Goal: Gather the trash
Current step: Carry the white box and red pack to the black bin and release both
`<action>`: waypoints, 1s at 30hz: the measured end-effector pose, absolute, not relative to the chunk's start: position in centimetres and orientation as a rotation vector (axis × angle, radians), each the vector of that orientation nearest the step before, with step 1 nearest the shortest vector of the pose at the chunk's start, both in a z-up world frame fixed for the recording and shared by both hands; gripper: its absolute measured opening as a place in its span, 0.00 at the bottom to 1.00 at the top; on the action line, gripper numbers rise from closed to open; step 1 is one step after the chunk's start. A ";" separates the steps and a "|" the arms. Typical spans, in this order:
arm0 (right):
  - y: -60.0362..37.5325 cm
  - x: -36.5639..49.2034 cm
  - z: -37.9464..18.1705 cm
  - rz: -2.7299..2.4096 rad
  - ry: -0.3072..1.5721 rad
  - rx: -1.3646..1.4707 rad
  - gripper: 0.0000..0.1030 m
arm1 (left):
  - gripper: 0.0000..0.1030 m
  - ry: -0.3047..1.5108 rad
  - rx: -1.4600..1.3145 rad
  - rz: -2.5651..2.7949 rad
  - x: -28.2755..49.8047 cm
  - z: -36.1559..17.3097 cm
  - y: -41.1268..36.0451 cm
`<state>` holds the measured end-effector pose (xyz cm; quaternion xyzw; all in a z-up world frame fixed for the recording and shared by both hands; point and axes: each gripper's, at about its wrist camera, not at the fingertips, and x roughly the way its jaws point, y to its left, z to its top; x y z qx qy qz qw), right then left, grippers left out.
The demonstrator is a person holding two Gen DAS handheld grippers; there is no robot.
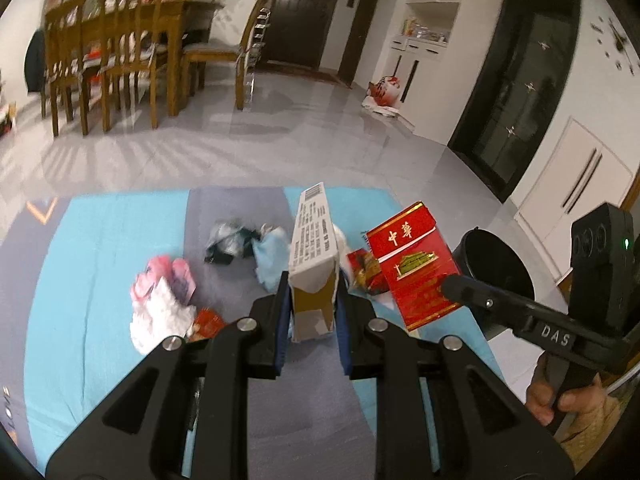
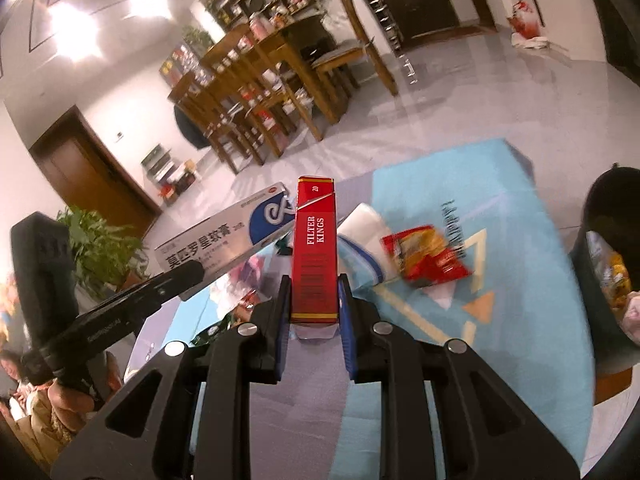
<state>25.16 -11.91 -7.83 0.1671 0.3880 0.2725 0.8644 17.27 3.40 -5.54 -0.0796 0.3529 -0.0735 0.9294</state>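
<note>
Left gripper [image 1: 312, 316] fingers clamp the torn end of the ointment box [image 1: 314, 256]; right gripper [image 2: 314, 312] fingers pinch the red cigarette pack [image 2: 314, 248] by its narrow sides — both lifted off the mat [image 1: 100, 248]. Black bin [image 1: 496, 268] sits just right, likely the drop target. Crumpled wrappers [image 1: 160, 304] remain — task midway.

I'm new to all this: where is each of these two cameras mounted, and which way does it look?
Left wrist: sits on the left gripper, looking along its fingers at the white carton it grips; the person's right hand shows.
Right wrist: sits on the right gripper, looking along its fingers at the red cigarette pack; the other hand shows lower left.
Shared: both boxes, blue mat, black bin.
</note>
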 end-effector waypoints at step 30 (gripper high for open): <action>-34.2 23.8 -9.8 0.010 0.671 0.552 0.22 | 0.20 0.751 0.068 -0.511 24.9 -6.6 -21.9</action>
